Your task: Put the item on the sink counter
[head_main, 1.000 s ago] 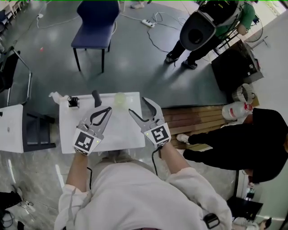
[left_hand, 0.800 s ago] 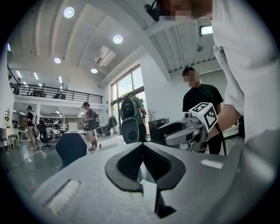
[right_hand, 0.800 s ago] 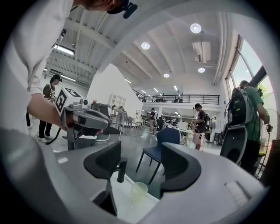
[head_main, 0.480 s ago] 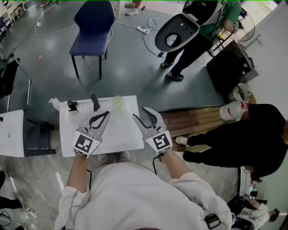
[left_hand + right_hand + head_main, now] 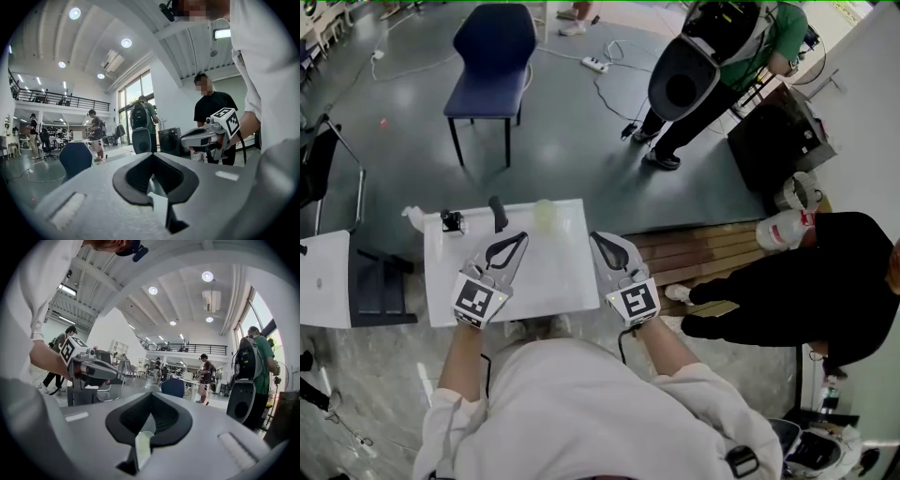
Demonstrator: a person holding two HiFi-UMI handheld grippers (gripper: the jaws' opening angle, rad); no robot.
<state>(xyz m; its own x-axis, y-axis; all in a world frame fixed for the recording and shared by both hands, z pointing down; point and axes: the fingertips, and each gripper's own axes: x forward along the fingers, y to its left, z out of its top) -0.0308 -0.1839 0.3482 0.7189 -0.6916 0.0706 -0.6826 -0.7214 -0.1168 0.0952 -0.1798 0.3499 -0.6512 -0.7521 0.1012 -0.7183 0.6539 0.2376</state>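
A small white table (image 5: 568, 277) stands in front of me in the head view. On its far edge are a pale green cup (image 5: 546, 212), a black handle (image 5: 498, 214), a small black and white item (image 5: 452, 221) and a white object (image 5: 414, 217). My left gripper (image 5: 519, 238) hovers over the table's left half, jaws shut in a loop with nothing between them. My right gripper (image 5: 600, 240) hangs at the table's right edge, also shut and empty. Each gripper view shows its own shut jaws, left gripper (image 5: 151, 155) and right gripper (image 5: 152, 394), and the other gripper beside it.
Beyond the table stands a blue chair (image 5: 492, 47). A person with a large black pack (image 5: 694, 66) stands at the back right. Wooden slats (image 5: 703, 246) and a person in black (image 5: 825, 291) are to the right. Another white table (image 5: 323, 277) sits at the left.
My right gripper's jaws have gone from wide open to shut, with nothing caught. The left gripper has stayed put. The person at the back right has shifted.
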